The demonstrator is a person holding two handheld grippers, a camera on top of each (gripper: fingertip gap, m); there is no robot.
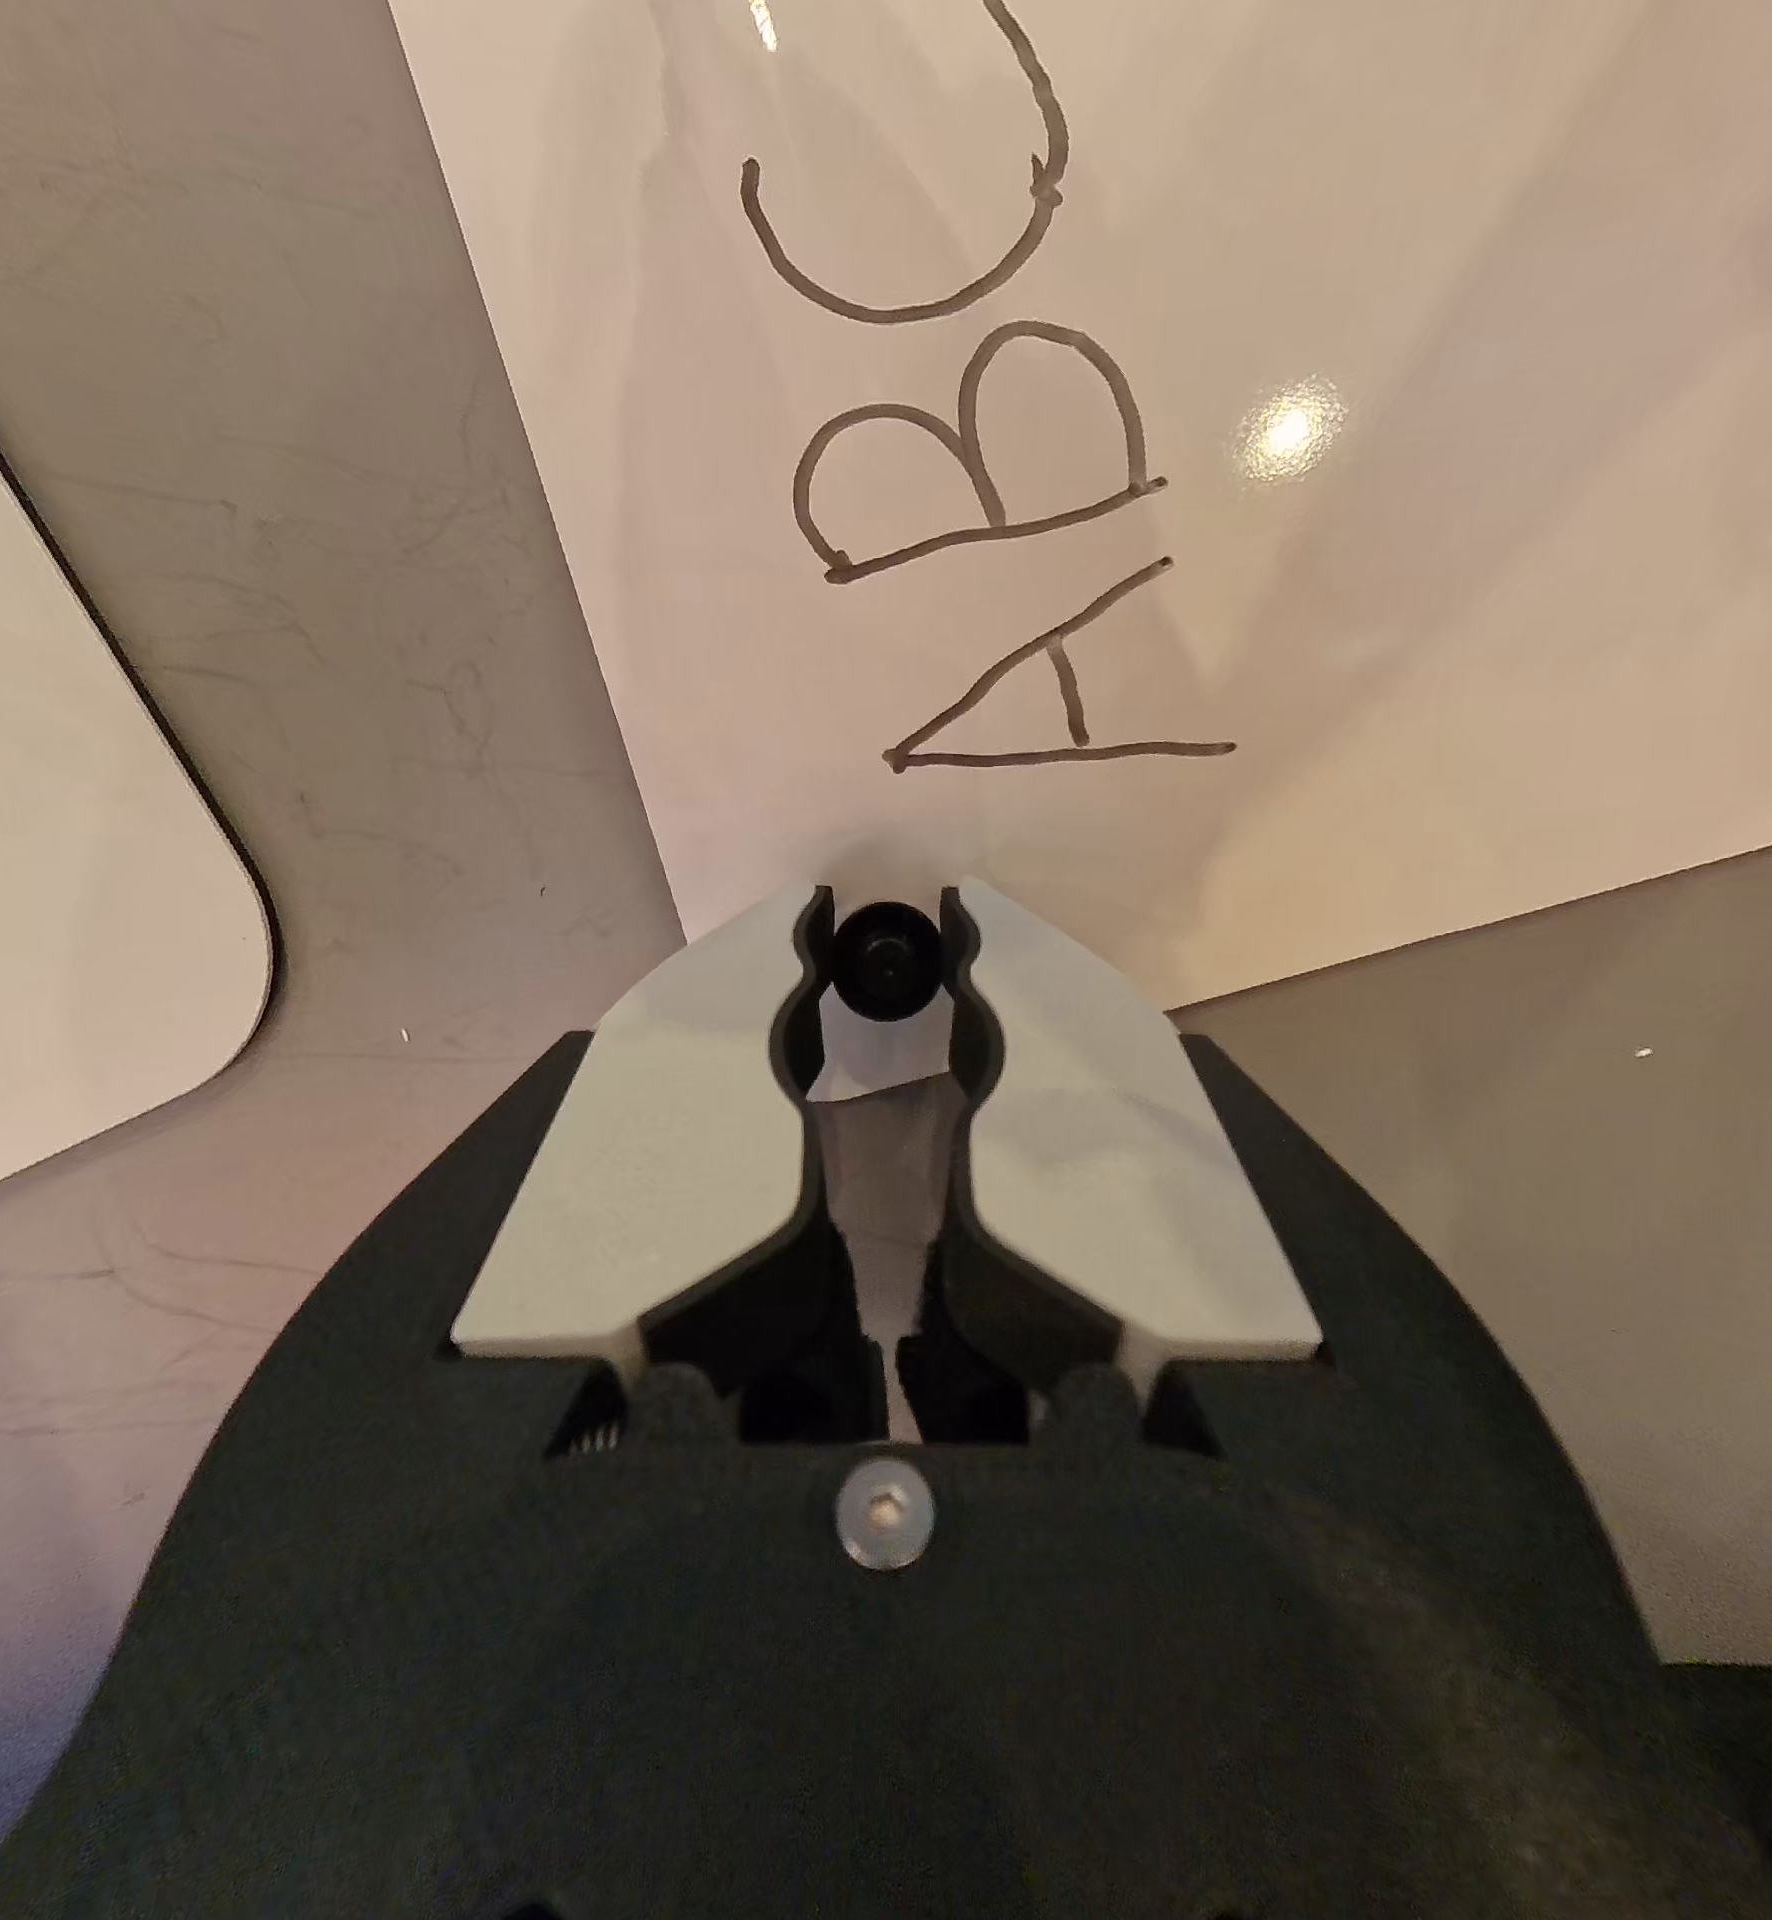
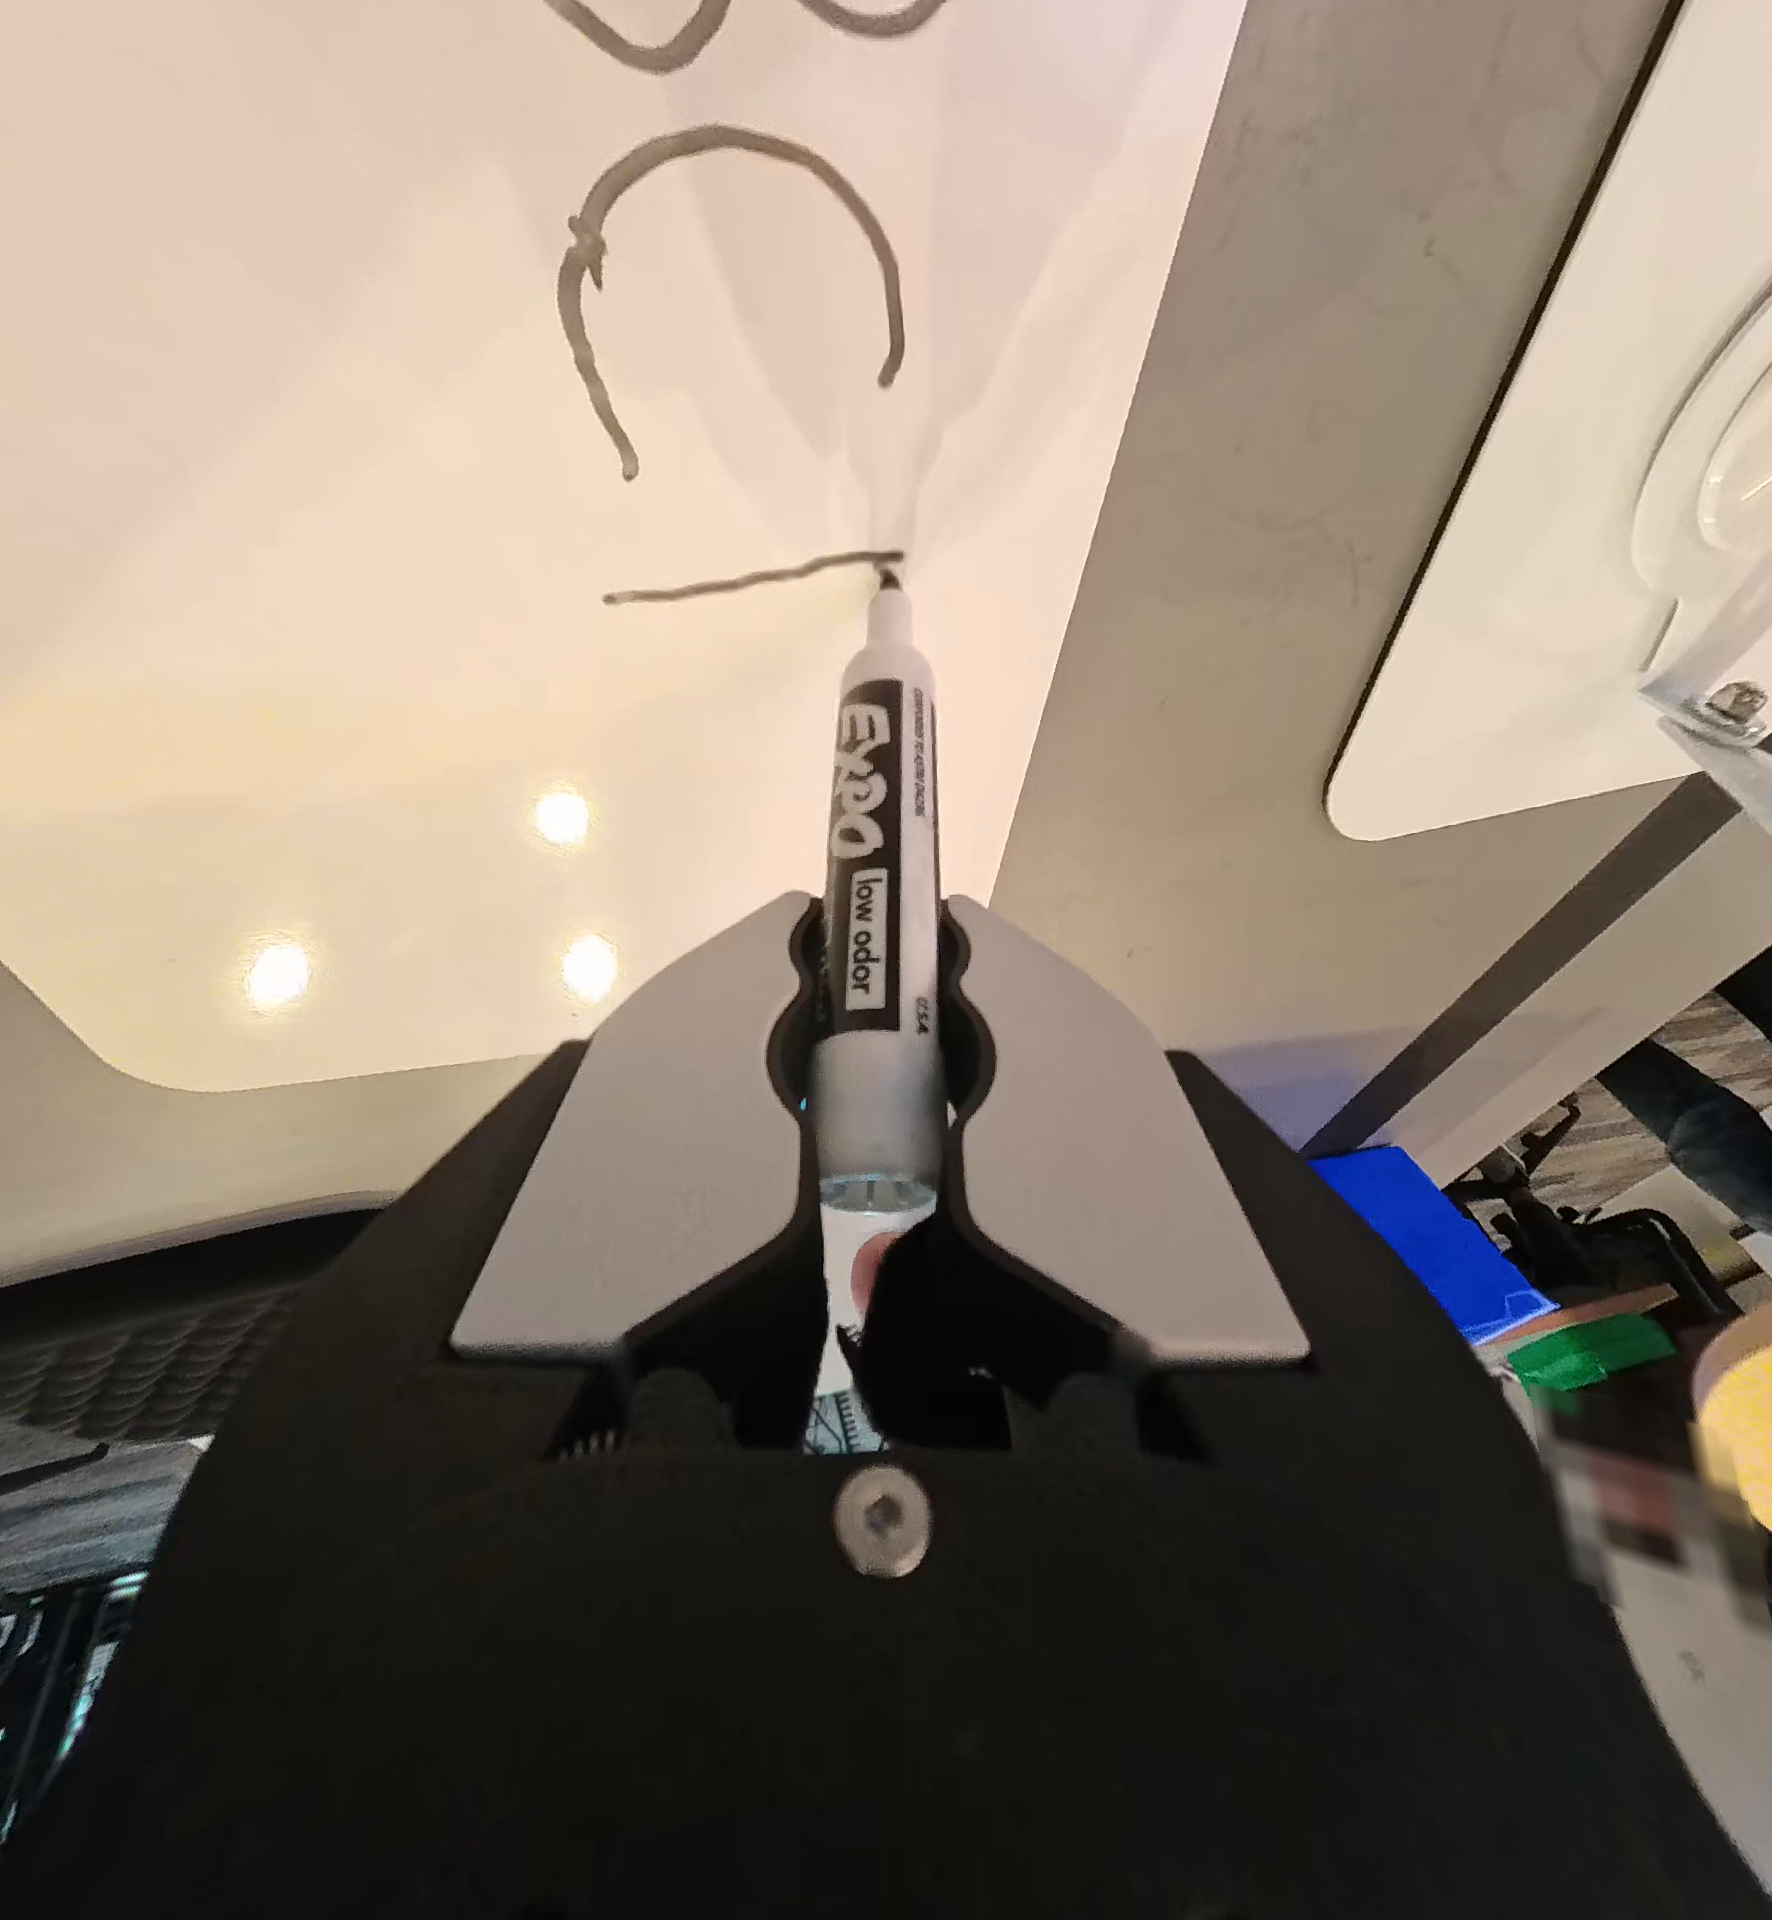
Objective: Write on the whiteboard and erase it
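The writing step is in hand — the right tongs (image 2: 880, 935) are clenched on a white-barrelled marker (image 2: 877, 831), both pads pressed to its barrel, and its dark tip touches the whiteboard (image 2: 238, 520) at the end of a fresh straight stroke (image 2: 747, 580), just below the curved marks already drawn. The left tongs (image 1: 887, 935) grip a small round black object (image 1: 884, 961), probably the marker's cap, and hover close to the board near its lower edge, below the first of the written marks (image 1: 1058, 686). The next move, as I judge it, calls for steady light pressure on the tip to finish this character — then the cap goes back on and an eraser, not visible here, must be found.
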